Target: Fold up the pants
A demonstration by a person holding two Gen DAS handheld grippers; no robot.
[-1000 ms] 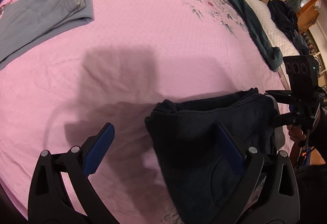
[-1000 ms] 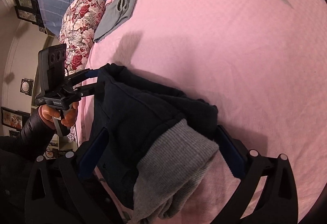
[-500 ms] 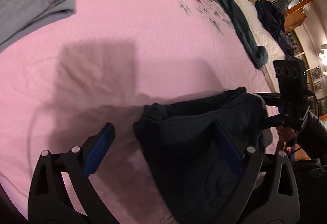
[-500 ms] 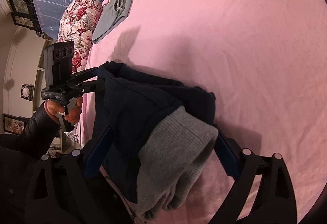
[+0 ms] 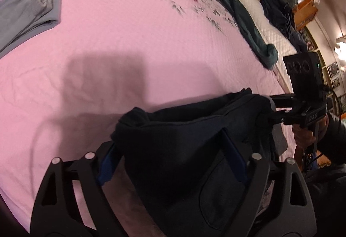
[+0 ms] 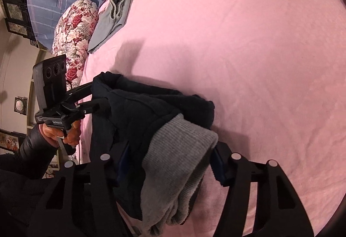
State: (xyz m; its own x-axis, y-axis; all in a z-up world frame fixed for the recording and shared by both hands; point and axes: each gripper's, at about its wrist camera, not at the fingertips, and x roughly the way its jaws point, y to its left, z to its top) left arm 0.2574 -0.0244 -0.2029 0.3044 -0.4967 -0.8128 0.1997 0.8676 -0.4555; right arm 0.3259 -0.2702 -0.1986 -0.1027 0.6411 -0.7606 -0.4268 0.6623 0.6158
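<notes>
Lying bunched at the near edge of the pink bedspread point(image 5: 134, 46), dark navy pants point(image 5: 177, 150), left gripper point(image 5: 173, 161) and right gripper point(image 6: 170, 163) both just closing on them, grey sweatpants point(image 5: 28, 12) well beyond.

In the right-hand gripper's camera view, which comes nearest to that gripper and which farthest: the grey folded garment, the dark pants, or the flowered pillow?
1. Dark pants: between the right gripper's closing jaws, grey cuff and all.
2. Grey folded garment: upper left on the pink bedspread.
3. Flowered pillow: left, off the bed's edge beside that garment; too close to call against it.
</notes>
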